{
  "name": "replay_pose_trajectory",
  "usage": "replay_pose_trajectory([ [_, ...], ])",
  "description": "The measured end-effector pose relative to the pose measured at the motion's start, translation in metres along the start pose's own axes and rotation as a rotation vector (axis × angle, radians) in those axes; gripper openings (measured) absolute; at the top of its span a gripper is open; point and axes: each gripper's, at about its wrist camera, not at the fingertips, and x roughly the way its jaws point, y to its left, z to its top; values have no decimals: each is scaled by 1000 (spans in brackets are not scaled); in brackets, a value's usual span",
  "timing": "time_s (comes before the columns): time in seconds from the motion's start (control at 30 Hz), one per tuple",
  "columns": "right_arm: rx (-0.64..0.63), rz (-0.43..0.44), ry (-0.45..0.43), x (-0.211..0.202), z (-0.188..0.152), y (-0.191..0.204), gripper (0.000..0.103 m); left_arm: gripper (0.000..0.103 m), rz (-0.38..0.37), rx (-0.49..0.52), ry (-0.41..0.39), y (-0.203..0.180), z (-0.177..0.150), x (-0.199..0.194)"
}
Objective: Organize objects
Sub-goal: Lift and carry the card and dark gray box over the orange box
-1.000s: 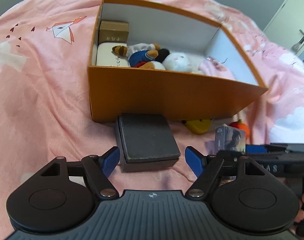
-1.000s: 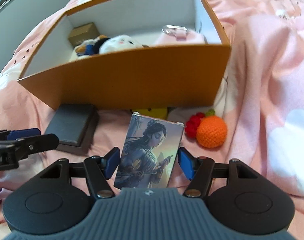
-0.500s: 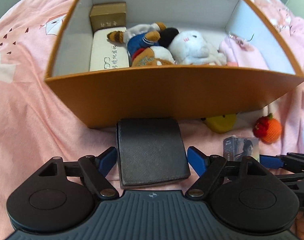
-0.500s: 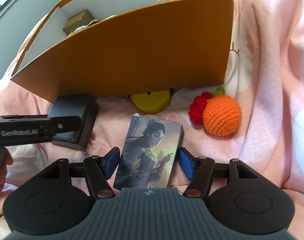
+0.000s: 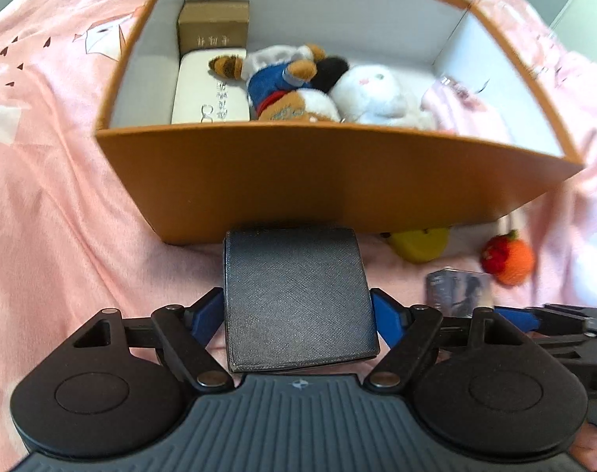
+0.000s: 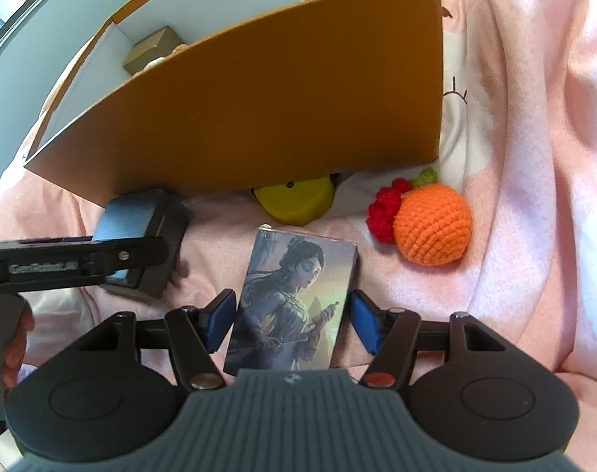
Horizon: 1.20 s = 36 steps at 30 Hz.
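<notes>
Since a second ago both grippers have dropped closer to the bedspread, so the black case [image 5: 298,299] now sits deep between the left gripper [image 5: 297,316]'s blue pads, which flank its sides; contact cannot be told. The picture card box [image 6: 292,303] lies between the right gripper [image 6: 292,324]'s jaws, small gaps showing either side (not yet pinched). Both things lie on the pink bedspread [image 5: 54,204] just before the orange box [image 5: 330,181], near a crocheted orange [image 6: 432,226] and yellow toy [image 6: 298,200].
</notes>
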Motion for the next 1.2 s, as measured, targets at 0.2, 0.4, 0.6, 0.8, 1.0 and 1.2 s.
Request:
replay_pose_trajectory([
  [0.2,-30,1,-58,-25,-1,10,64,90,-84,18,-64,-5,-3,-34],
  [0.4,-42,46,-133,-58,2,20,64,90,-162,45,-150,-24,-2,-64],
  [0.6,-108,61,-219,-95,10,36,64,90,-234,50,-223,-30,13,-87],
  [0.8,-172,57,-306,-121,35,52,64,90,-259,53,-302,-33,38,-103],
  [1.0,-207,25,-382,-120,71,63,64,90,-248,16,-380,-33,72,-102],
  [1.2,-224,-33,-407,-117,98,61,64,90,-258,-13,-373,-23,103,-78],
])
